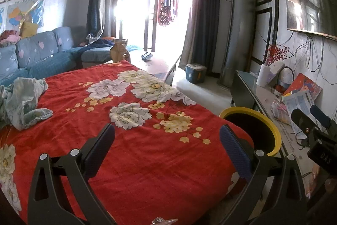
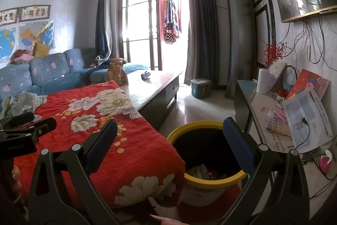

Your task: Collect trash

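A yellow-rimmed trash bin with a black inside stands on the floor beside the table; crumpled trash lies at its bottom. It also shows in the left wrist view. My right gripper is open and empty, held above the bin's near left side. My left gripper is open and empty over the red flowered tablecloth. The right gripper shows in the left wrist view, and the left gripper in the right wrist view.
A crumpled pale cloth lies at the table's left edge. A brown paper bag and a small dark object sit on the coffee table. A blue sofa stands left, a cluttered sideboard right.
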